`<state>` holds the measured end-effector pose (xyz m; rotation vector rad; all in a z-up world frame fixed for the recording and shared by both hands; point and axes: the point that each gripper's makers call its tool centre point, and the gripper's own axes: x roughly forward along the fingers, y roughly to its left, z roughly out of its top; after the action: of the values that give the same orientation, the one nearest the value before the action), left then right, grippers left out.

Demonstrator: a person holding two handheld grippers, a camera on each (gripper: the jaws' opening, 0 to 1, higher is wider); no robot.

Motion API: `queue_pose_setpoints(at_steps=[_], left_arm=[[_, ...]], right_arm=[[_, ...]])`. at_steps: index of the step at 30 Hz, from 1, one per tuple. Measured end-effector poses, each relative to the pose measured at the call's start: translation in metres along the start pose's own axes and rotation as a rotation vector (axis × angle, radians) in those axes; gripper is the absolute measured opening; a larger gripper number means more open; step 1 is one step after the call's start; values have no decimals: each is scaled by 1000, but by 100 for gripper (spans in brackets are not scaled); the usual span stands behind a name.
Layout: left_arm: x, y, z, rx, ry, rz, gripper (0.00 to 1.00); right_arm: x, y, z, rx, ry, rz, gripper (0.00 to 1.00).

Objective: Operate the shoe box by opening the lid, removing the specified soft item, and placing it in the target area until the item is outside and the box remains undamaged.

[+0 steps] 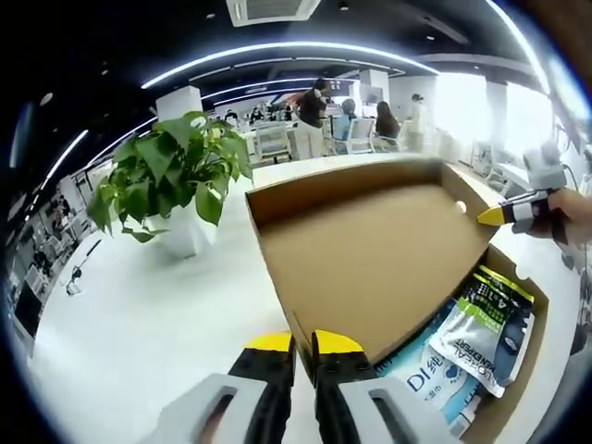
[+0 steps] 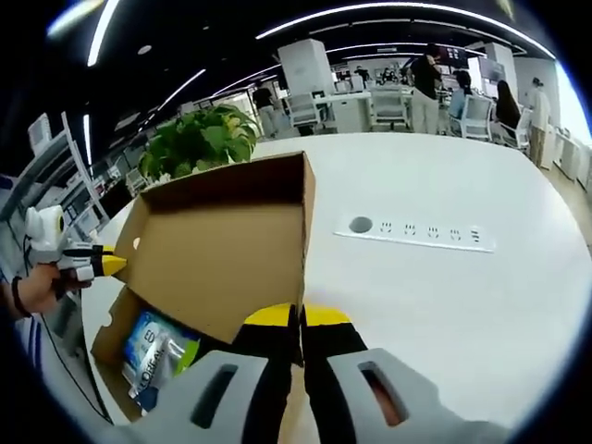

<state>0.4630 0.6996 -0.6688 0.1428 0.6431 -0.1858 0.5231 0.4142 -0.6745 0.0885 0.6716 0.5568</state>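
With both grippers' jaws clenched on the raised lid (image 1: 370,254), the shoe box (image 1: 523,370) is open, soft packets (image 1: 481,328) at 4 o'clock unremoved.

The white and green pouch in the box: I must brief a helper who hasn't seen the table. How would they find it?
Start at the brown cardboard shoe box on the white table, its lid raised. Inside lie soft packets; the white and green pouch lies atop the blue and white packet. Its green band and dark lettering set it apart.
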Motion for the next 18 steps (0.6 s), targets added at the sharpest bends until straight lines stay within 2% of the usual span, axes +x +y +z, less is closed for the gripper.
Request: queue_pose_setpoints(at_steps=[18], left_arm=[[15,1,-9,-55,47,1,7]], right_arm=[[10,-3,-10,56,37,-3,2]])
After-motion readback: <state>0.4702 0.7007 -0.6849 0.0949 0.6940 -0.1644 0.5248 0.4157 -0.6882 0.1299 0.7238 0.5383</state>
